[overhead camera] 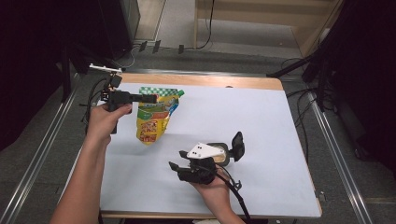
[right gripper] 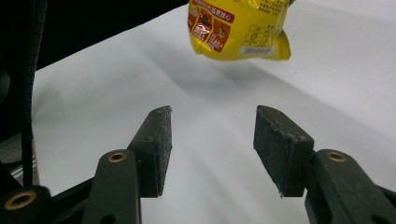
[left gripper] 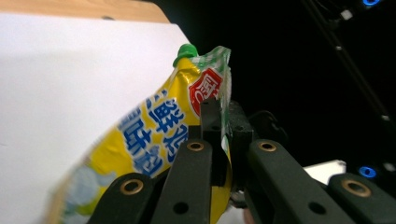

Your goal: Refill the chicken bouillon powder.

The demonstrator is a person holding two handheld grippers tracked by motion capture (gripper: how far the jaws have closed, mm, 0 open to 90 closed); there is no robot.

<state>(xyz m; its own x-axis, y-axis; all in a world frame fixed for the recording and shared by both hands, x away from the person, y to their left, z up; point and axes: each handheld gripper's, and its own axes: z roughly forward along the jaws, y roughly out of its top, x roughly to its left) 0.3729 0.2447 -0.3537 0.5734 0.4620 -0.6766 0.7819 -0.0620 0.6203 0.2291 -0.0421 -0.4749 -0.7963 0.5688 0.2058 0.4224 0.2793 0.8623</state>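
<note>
The jaws of the left gripper (overhead camera: 148, 98) pinch the top edge of the yellow plastic pouch with a green cap (overhead camera: 154, 115), lifted over the white worktop (overhead camera: 261, 121) at far left; the right gripper (right gripper: 211, 140) waits half open, empty. Better support the hanging bottom before moving.

Light falls from above onto the white table (overhead camera: 243, 121), which is the brightest area in the high view, while the floor and the equipment around it sink into near black. That view is soft and a little grainy. The yellow pouch (overhead camera: 154, 116) casts a faint shadow near the table's far left corner. In the left gripper view the pouch print is blurred close up, the table surface nearly blown out, and the background black with small blue glints. In the right gripper view the black pads (right gripper: 280, 144) are sharp and a soft grey shadow lies under the pouch.
</note>
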